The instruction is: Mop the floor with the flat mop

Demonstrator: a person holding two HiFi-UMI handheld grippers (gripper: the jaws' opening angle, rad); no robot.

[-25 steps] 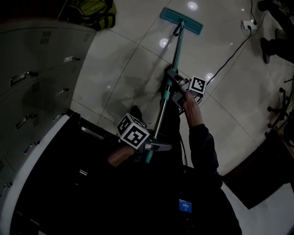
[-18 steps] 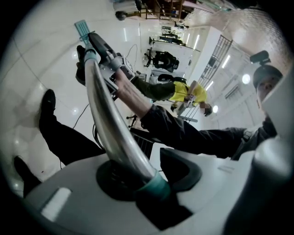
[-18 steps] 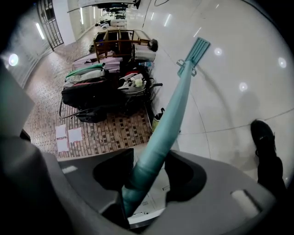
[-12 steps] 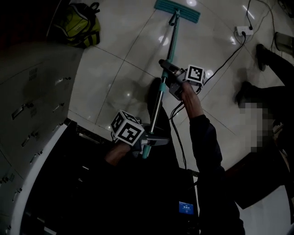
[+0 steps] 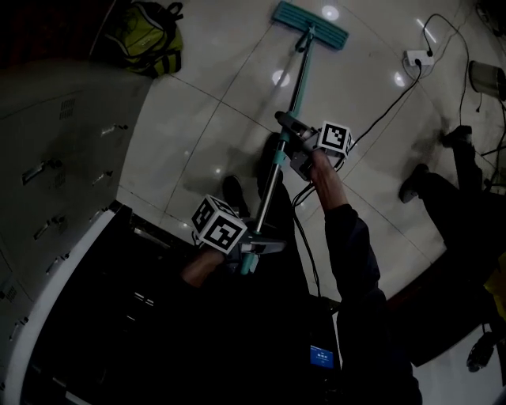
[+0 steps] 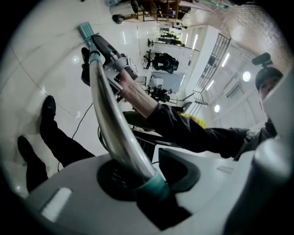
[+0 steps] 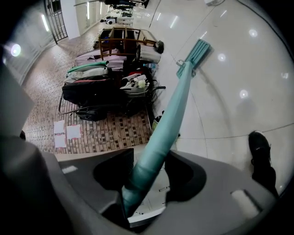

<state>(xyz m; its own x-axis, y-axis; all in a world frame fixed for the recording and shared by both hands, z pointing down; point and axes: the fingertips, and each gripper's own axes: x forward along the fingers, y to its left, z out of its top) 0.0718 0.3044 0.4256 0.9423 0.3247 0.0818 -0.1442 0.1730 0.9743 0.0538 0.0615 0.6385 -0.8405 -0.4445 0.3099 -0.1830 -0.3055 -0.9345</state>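
Observation:
The flat mop has a teal head flat on the pale tiled floor at the far top of the head view. Its pole slants down toward me, teal in the upper part and silver lower down. My right gripper is shut on the pole about halfway along. My left gripper is shut on the pole's near end by the teal ring. In the left gripper view the silver pole runs out of the left gripper. The teal pole leaves the right gripper toward the mop head.
Grey filing cabinets line the left. A yellow-green backpack lies at the top left. A power strip and its cable cross the floor on the right. Another person's legs stand at the right. My own shoe is beside the pole.
Both grippers keep their hold on the pole and the mop head has barely shifted. The other person at the right has stepped further into view.

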